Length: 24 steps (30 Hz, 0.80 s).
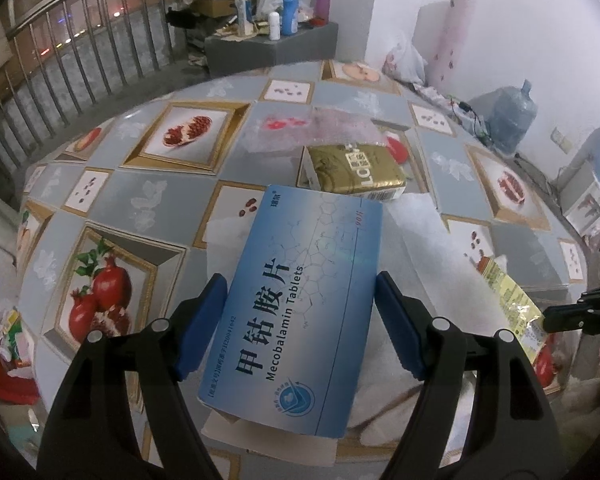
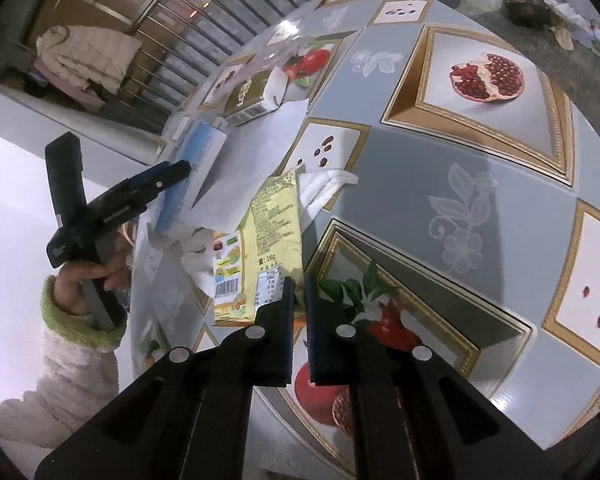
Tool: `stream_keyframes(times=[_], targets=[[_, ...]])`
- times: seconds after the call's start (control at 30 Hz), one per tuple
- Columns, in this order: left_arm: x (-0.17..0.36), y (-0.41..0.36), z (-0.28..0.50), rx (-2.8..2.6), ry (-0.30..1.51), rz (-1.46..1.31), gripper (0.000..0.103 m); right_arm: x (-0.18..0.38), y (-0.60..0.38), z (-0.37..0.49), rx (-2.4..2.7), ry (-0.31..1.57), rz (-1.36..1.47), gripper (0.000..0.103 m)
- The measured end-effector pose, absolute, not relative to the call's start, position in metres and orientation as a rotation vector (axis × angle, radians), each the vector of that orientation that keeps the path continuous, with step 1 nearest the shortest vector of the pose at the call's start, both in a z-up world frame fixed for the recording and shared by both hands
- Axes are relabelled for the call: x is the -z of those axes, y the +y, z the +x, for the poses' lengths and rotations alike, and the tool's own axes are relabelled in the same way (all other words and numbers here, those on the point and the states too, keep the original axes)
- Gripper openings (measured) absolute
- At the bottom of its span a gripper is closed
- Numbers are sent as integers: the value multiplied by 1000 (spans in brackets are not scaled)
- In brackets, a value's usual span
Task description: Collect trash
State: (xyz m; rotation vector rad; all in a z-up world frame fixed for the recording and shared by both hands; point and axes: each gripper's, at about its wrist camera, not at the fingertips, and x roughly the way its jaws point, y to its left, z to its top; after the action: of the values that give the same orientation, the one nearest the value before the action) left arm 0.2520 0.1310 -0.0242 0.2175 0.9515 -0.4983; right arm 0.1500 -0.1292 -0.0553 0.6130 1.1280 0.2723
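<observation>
My left gripper [image 1: 300, 284] is shut on a blue Mecobalamin tablet box [image 1: 296, 304] and holds it just above the round table. Its blue pads [image 1: 204, 320] press both long sides. A gold carton [image 1: 352, 172] lies beyond it, with a clear plastic bag [image 1: 300, 128] behind. A yellow snack wrapper [image 1: 512, 300] lies at the right. In the right wrist view my right gripper [image 2: 298, 280] is shut on the corner of the yellow wrapper [image 2: 268, 216], which lies on white tissue [image 2: 324, 184]. The left gripper [image 2: 160, 178] with the blue box [image 2: 192, 172] shows at left.
The table [image 2: 420, 168] has a grey cloth printed with pomegranate pictures. White paper [image 1: 412, 216] lies under the box. A metal railing [image 1: 60, 60] runs behind at left. A grey stand with bottles [image 1: 284, 12] and a water jug [image 1: 512, 112] sit beyond the table.
</observation>
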Motion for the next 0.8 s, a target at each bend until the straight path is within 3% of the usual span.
stream_keyframes(times=[0.4,0.8], targets=[[-14,139,175,486,875,150,71,40,-163,111,-266,1092,598,5],[10,118,83,492,922,-21,72,43,-226,37,-63,1028,637,5]])
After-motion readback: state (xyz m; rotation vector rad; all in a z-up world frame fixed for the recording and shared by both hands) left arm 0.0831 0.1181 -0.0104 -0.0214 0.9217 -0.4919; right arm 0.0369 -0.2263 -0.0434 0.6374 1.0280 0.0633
